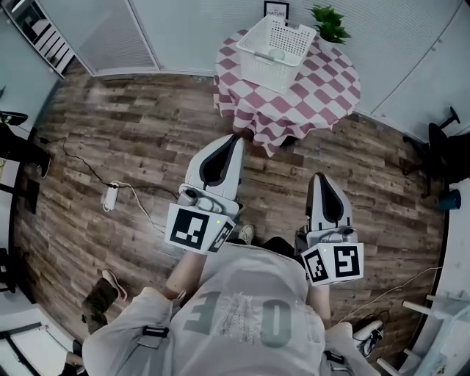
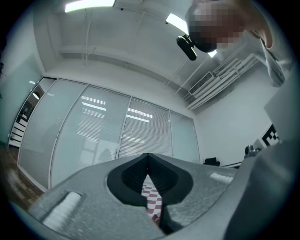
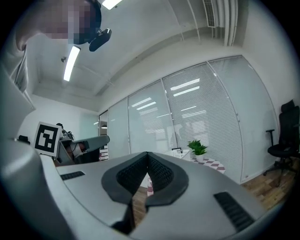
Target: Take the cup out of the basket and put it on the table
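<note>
Left gripper (image 1: 233, 139), right gripper (image 1: 322, 178): fingers (image 2: 135, 176) closed, empty, well short of basket (image 1: 258, 38) | cup (image 1: 275, 53) inside basket: probably light, rigid; pinch rim.

Open floor (image 1: 147, 139) before table (image 1: 327, 92); basket (image 1: 275, 44), plant (image 1: 329, 22) crowd it

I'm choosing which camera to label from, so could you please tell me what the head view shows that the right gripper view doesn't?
Only the head view looks down into the white basket and shows the power strip on the wood floor. Only the right gripper view shows the ceiling light and the right claw shut and empty. Both show the checkered table, the basket on it and the potted plant.
</note>
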`<state>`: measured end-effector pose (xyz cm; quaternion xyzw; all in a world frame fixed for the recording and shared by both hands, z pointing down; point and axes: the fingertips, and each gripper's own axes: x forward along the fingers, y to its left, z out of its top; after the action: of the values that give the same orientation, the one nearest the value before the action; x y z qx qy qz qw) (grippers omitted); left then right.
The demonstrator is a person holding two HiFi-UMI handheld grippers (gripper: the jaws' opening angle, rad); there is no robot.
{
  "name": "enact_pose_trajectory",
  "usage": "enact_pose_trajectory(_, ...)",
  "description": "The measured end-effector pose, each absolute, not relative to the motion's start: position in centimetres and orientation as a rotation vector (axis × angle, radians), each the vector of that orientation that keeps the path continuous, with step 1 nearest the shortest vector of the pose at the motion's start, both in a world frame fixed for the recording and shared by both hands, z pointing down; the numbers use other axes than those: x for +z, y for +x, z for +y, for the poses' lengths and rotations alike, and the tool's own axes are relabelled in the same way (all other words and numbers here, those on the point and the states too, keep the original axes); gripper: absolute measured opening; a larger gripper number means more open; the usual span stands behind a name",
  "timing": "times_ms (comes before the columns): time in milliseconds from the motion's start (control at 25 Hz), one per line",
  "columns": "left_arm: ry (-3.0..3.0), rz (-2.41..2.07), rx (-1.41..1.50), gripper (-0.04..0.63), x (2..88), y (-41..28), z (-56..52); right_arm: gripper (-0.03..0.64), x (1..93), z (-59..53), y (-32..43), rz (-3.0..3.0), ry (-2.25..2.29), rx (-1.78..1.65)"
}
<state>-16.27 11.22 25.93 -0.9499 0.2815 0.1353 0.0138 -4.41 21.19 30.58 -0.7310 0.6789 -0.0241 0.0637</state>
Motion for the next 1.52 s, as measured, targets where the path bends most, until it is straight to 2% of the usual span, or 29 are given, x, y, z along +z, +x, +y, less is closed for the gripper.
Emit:
enact_pose_trajectory(480,-2.981,1.024,0.404,0.006,27.6,-14.4,-0.1,0.011,32.4,10.6,-0.2,2.097,-2.179,-0.192)
enact_pose_trajectory(760,-2.952,1.013,0.404,0.006,27.9,-6.4,-5.6,0.011,32.8,3.8,5.9,2.177,-2.147,-0.104)
enact_pose_trajectory(1040,-2.871,1.016,0.426,0.005,23.8,2.0,-15.3,0.011,28.0,-6.9,14.7,2.168,-2.087,0.067)
enact_pose_trajectory(1320,-2.870,1.032,0.364,0.006,23.3,8.8,-21.6,0.011,27.4,-14.5,19.3,2.216,-1.969,0.014)
enact_pose_trajectory(1520,-2.875,1.016,0.338,0.006,23.1,10.8,-23.6,0.011,27.8,-17.0,20.9,2.223,-1.979,-0.043)
